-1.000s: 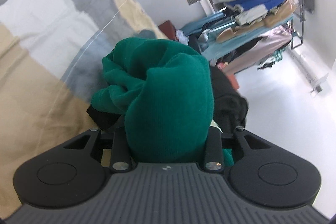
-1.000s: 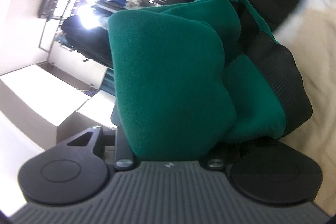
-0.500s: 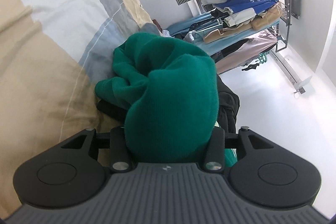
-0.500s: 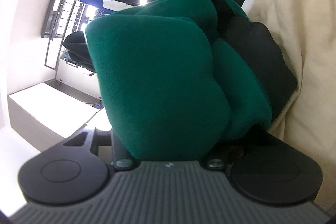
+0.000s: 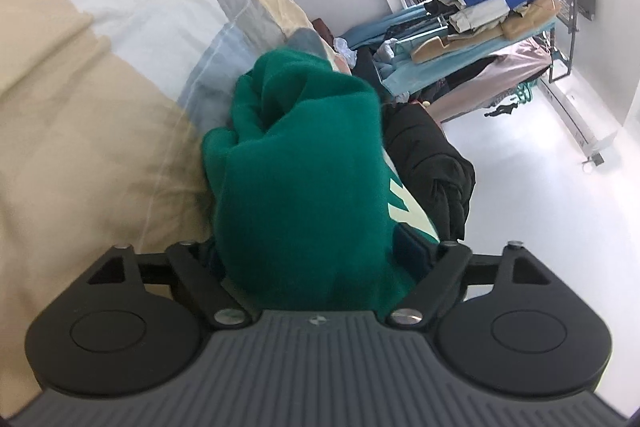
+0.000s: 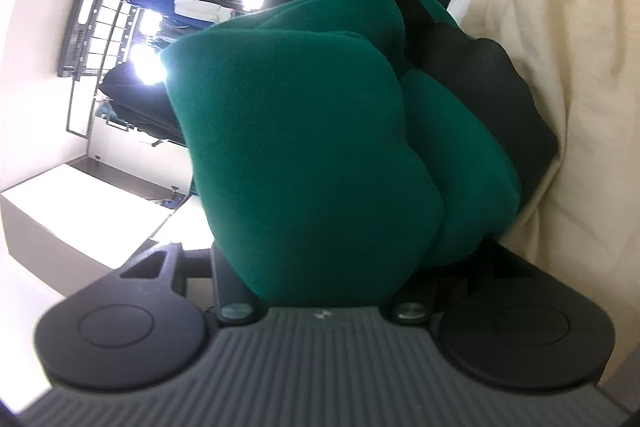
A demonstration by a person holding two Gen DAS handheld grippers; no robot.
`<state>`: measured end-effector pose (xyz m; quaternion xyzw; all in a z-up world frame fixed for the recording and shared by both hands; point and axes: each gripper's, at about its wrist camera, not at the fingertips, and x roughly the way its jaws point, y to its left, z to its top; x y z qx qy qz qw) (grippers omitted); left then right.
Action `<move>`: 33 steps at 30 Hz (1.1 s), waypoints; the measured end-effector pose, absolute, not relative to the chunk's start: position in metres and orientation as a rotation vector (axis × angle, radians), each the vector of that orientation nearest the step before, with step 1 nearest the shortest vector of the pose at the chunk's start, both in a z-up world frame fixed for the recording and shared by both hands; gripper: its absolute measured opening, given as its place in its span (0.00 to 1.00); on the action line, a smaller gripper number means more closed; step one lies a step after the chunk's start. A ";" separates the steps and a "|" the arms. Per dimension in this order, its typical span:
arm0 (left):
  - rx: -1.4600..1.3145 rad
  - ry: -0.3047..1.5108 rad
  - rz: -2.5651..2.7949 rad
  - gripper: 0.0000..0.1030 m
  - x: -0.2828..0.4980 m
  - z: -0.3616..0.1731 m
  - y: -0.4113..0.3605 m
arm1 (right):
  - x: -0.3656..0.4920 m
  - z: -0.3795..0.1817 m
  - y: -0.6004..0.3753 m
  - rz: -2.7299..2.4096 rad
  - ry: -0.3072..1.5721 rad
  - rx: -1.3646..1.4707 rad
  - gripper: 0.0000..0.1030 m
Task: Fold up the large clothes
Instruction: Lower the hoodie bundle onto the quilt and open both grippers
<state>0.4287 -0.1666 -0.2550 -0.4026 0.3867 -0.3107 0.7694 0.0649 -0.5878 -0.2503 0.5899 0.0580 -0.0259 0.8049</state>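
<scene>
Left gripper [image 5: 316, 267] jaws opening, splayed wide round green sweatshirt [image 5: 304, 179]; right gripper [image 6: 324, 279] jaws opening, sweatshirt bunched between, grip unclear; sweatshirt on bed [image 5: 80, 131]; pale lettering [image 5: 404, 203] unreadable; rack [image 5: 480, 7] holds clothes.

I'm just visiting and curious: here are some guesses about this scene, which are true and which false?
1. The bundled garment is green. True.
2. It lies on a bare wooden floor. False: it rests against a patchwork bedspread in beige, white and grey.
3. A rack of clothes stands in the background. True.
4. The left claw has nothing between its fingers. False: green fabric sits between them as its jaws open.
5. Black ribbed trim shows on the garment in the right claw's view. True.
</scene>
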 end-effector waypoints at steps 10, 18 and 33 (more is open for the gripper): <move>-0.673 0.750 -0.574 0.84 0.369 -0.179 -0.126 | 0.022 -0.220 -0.575 -0.169 0.234 1.199 0.96; -0.453 0.589 -0.581 0.84 0.296 -0.073 -0.121 | -0.029 -0.148 -0.564 -0.171 0.169 1.002 0.96; -0.131 0.310 -0.606 0.84 0.136 0.072 -0.145 | -0.082 0.028 -0.482 -0.097 0.040 0.531 0.96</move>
